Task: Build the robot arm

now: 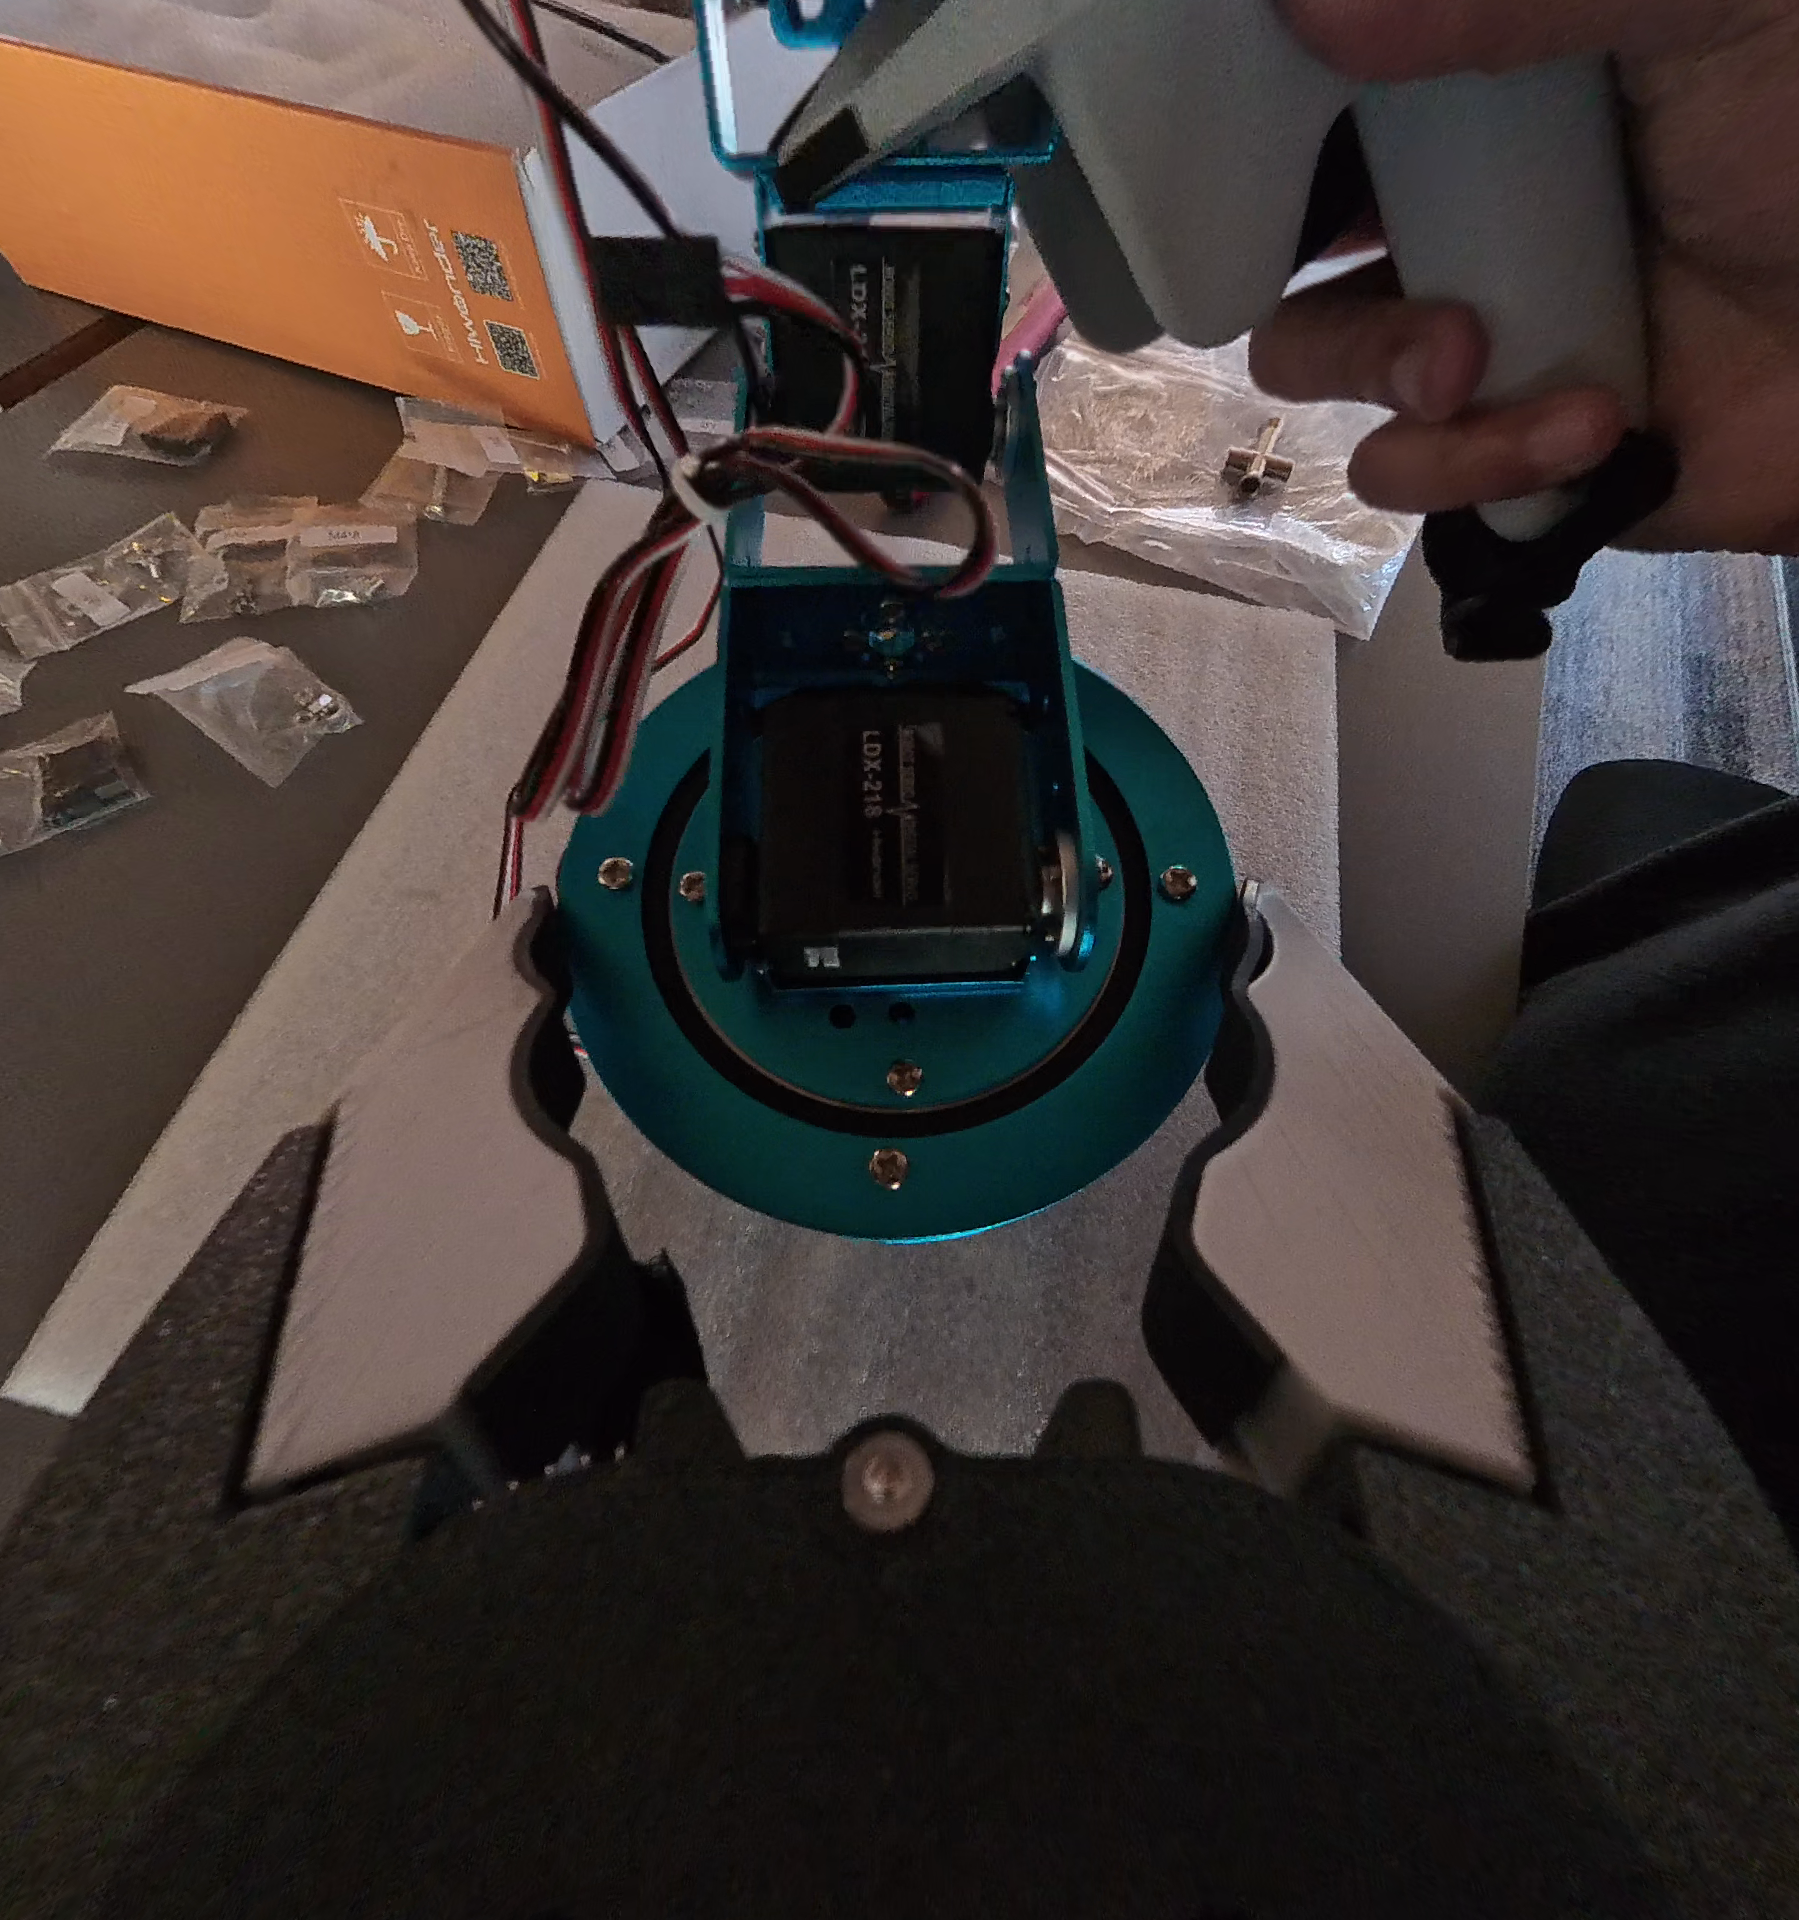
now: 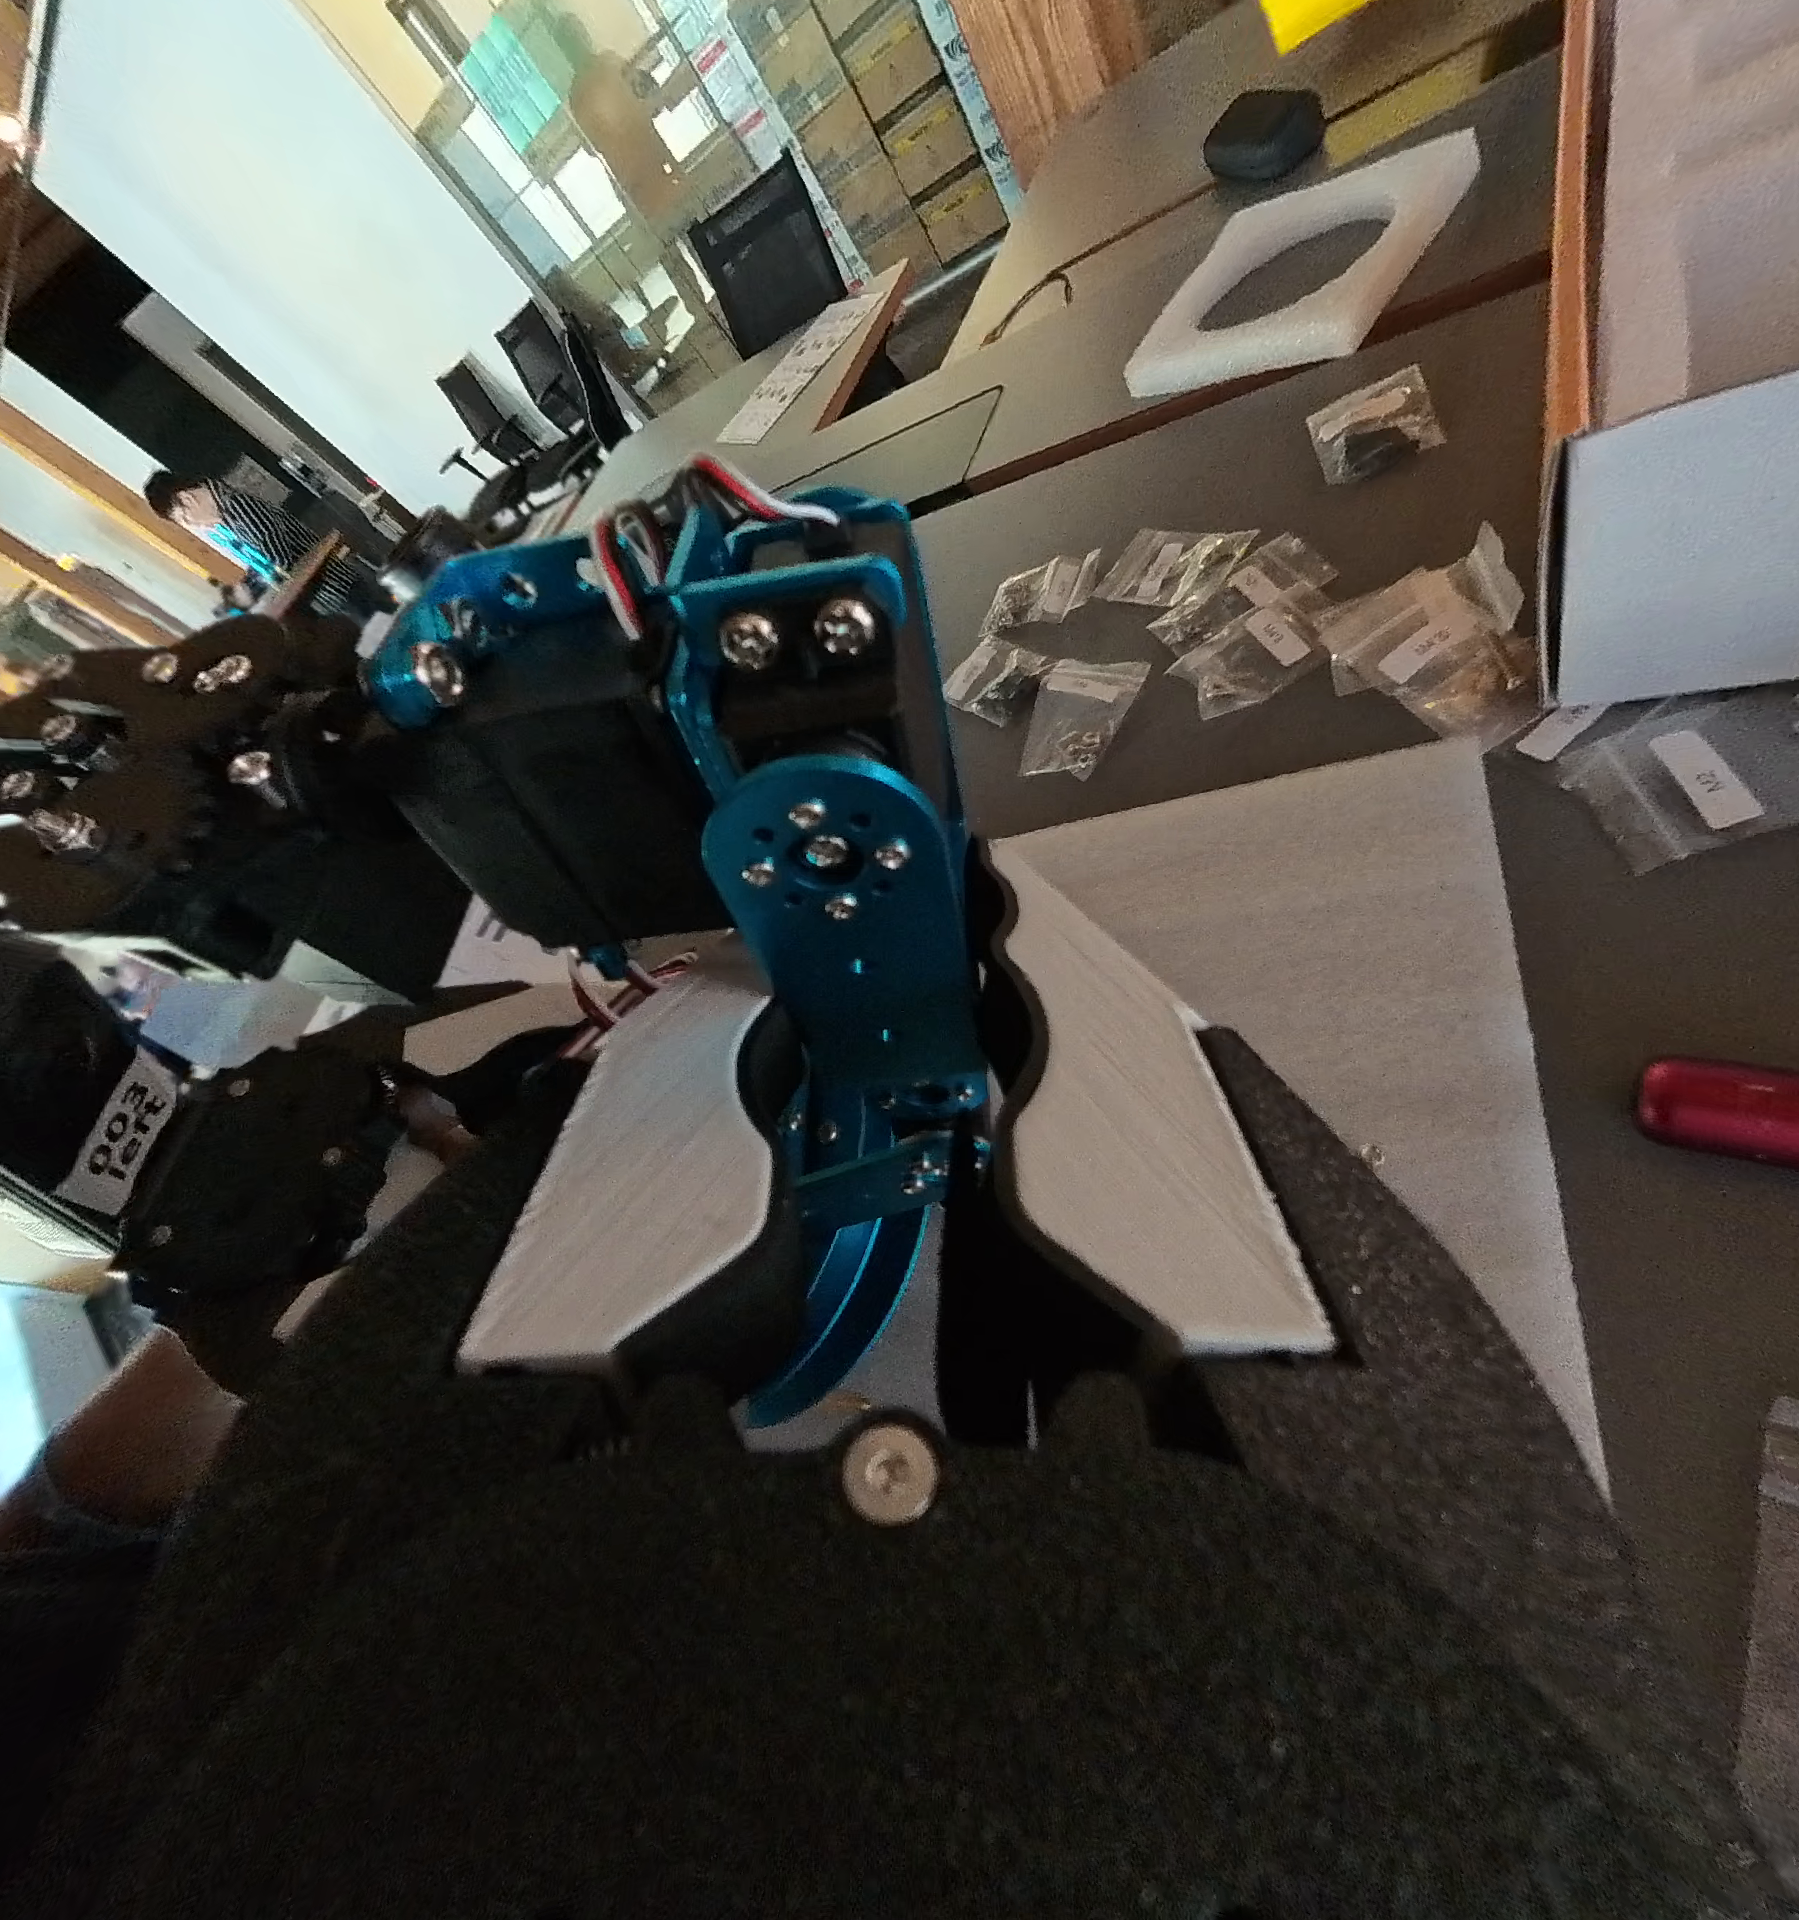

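The left gripper [image 1: 890,935] is spreading its jaws wide around the round teal base [image 1: 890,1132] of a small robot arm [image 1: 890,665], which is stretching away on white foam [image 1: 874,1309]. The right gripper [image 2: 890,1039] is clamping a blue bracket [image 2: 853,935] farther up — only the right wrist view shows the black claw [image 2: 126,748] at far left.
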The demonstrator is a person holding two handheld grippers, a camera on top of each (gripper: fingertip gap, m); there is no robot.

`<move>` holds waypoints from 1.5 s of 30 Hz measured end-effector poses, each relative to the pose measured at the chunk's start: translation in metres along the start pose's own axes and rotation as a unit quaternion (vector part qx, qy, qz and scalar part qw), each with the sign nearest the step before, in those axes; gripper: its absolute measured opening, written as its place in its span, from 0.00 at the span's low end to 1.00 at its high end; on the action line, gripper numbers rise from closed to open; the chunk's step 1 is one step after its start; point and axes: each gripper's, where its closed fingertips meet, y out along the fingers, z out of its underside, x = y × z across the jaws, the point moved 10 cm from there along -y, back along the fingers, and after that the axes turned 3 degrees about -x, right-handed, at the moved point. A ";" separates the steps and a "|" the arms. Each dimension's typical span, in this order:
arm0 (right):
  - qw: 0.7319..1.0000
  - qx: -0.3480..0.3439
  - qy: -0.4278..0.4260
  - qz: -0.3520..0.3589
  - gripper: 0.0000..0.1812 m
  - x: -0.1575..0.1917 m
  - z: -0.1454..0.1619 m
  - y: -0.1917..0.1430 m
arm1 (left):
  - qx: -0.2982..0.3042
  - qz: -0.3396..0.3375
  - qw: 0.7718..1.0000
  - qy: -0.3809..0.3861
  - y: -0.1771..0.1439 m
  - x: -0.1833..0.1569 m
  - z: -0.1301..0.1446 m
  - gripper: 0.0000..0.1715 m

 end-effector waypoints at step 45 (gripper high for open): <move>0.942 0.037 0.282 -0.178 0.17 -0.046 0.046 0.015 | 0.077 0.009 0.997 0.019 0.010 -0.002 -0.013 0.73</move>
